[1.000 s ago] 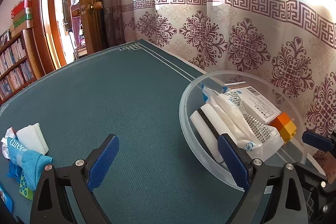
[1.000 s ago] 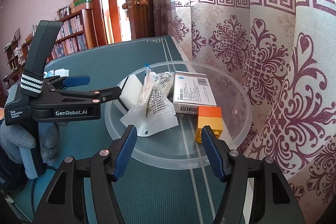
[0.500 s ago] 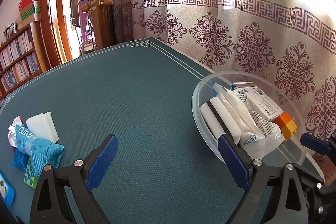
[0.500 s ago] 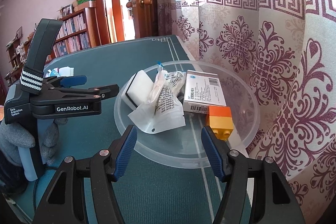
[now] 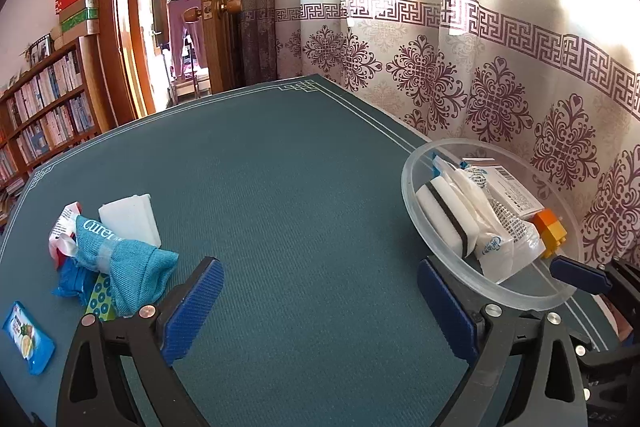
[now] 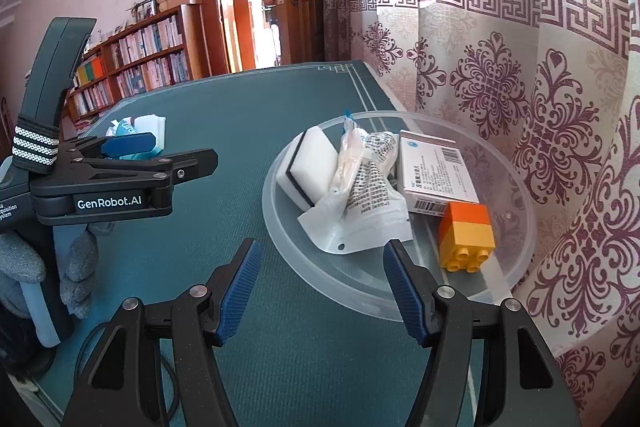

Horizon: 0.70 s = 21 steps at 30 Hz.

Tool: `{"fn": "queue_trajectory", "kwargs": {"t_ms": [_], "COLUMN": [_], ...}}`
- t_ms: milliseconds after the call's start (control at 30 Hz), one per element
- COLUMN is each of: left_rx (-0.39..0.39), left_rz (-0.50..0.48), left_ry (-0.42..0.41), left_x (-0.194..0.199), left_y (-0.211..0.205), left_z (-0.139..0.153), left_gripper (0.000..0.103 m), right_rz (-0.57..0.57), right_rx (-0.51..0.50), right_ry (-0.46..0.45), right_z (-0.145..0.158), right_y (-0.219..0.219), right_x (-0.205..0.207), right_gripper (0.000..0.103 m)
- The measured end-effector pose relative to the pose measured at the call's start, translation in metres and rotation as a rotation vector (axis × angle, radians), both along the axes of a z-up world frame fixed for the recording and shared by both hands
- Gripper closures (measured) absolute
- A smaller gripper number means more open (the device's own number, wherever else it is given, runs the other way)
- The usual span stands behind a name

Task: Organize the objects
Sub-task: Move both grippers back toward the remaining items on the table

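A clear plastic bowl [image 6: 516, 259] stands at the table's right edge by the curtain. It holds a white sponge [image 6: 312, 163], a white printed pouch [image 6: 368, 203], a white medicine box [image 6: 436, 171] and an orange-yellow toy brick [image 6: 466, 235]. The bowl also shows in the left wrist view [image 5: 416, 211]. My right gripper [image 6: 322, 287] is open and empty just before the bowl's near rim. My left gripper [image 5: 320, 307] is open and empty over bare table, left of the bowl. A pile lies at the left: a blue cloth [image 5: 128, 263], a white sponge [image 5: 130, 219] and wrappers.
The green table mat [image 5: 280, 187] spans the view. A small blue packet [image 5: 28, 337] lies near the left front edge. The patterned curtain [image 6: 560, 107] hangs right behind the bowl. A bookshelf and an open door stand beyond the table's far side.
My left gripper has turned and drawn back to the left, so the pile at the left shows more and the bowl sits further right. The right gripper has drifted slightly left, staying open.
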State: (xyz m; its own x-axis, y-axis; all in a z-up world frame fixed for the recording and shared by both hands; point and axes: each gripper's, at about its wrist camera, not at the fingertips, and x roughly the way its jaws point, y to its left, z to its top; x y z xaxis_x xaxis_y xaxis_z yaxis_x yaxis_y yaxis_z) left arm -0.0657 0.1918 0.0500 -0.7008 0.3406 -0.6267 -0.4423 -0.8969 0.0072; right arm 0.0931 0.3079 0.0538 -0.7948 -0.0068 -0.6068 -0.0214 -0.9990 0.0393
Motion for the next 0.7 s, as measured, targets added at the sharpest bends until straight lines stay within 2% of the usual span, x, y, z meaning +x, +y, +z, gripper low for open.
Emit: {"fn": "queue_trajectory", "kwargs": {"t_ms": [400,567,700], "left_rx": [0.007,0.003,0.003], "left_rz": [0.173,0.288,0.423], "left_ry": [-0.011,-0.023,-0.050], "left_x": [-0.002,-0.006,-0.012], "left_y": [-0.069,-0.102,-0.136], "left_z": [0.003,0.002,0.000], "left_gripper": [0.002,0.001,0.001], "right_rz": [0.122,0.165,0.193], "right_rx": [-0.005,-0.015,-0.020], "right_ry": [-0.012,-0.020,-0.022], "right_z": [0.000,-0.001,-0.001], "right_y": [-0.047,-0.065,-0.078], "right_x": [-0.023,-0.033,-0.039], "right_gripper": [0.038,0.038,0.038]}}
